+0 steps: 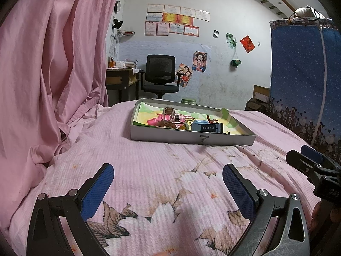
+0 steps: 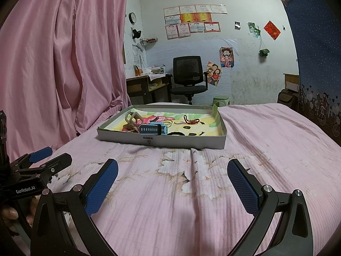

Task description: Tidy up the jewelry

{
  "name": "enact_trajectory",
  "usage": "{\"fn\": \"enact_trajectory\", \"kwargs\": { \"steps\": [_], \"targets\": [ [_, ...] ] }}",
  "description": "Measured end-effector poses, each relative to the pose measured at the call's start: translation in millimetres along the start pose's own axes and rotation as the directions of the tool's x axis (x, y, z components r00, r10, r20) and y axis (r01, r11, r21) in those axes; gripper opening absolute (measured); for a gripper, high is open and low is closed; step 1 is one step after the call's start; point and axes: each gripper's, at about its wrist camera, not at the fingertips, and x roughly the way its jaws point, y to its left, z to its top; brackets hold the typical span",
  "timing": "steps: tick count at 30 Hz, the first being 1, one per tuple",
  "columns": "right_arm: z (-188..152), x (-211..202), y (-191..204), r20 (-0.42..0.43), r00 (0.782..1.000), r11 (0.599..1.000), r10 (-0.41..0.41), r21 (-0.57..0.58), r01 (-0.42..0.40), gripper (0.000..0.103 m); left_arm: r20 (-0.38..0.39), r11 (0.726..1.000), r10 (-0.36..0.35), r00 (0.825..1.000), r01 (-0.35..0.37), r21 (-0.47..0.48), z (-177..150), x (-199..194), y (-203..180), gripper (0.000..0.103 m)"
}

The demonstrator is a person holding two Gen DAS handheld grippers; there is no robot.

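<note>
A shallow grey cardboard tray (image 1: 191, 138) (image 2: 181, 143) lies on the pink bed ahead of both grippers. In it are a blue watch with a dark strap (image 1: 205, 125) (image 2: 154, 129), brown bracelets (image 1: 170, 123) (image 2: 132, 121), a red cord bracelet (image 2: 190, 121) and small dark pieces (image 2: 187, 133). My left gripper (image 1: 168, 181) is open and empty, low over the bedspread, well short of the tray. My right gripper (image 2: 172, 178) is open and empty, also short of the tray. Each gripper shows at the edge of the other's view.
A pink curtain (image 1: 42, 74) hangs along the left. A blue fabric wardrobe (image 1: 302, 74) stands at the right. Beyond the bed are a black office chair (image 1: 159, 74), a wooden desk (image 1: 119, 81) and a green stool (image 2: 220, 100). The bedspread (image 2: 191, 192) is wrinkled.
</note>
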Motion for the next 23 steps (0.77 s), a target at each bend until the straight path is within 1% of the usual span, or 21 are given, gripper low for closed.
{"fn": "enact_trajectory", "kwargs": {
  "steps": [6,10,23],
  "targets": [
    [-2.0,-0.2,0.0,-0.004,1.000,1.000,0.002,0.000,-0.002,0.101,-0.015,1.000,0.019,1.000,-0.019,0.000,0.4,2.5,-1.6,0.103],
    [-6.3,-1.6,0.1,-0.005,1.000,1.000,0.002,0.000,-0.002,0.101,-0.014,1.000,0.017,1.000,-0.017,0.005,1.8,3.6,-1.6,0.103],
    [-4.0,-0.8,0.5,-0.007,1.000,1.000,0.002,-0.001,-0.002,0.101,-0.015,1.000,0.016,1.000,-0.016,0.006,2.5,3.9,-1.8,0.103]
  ]
}}
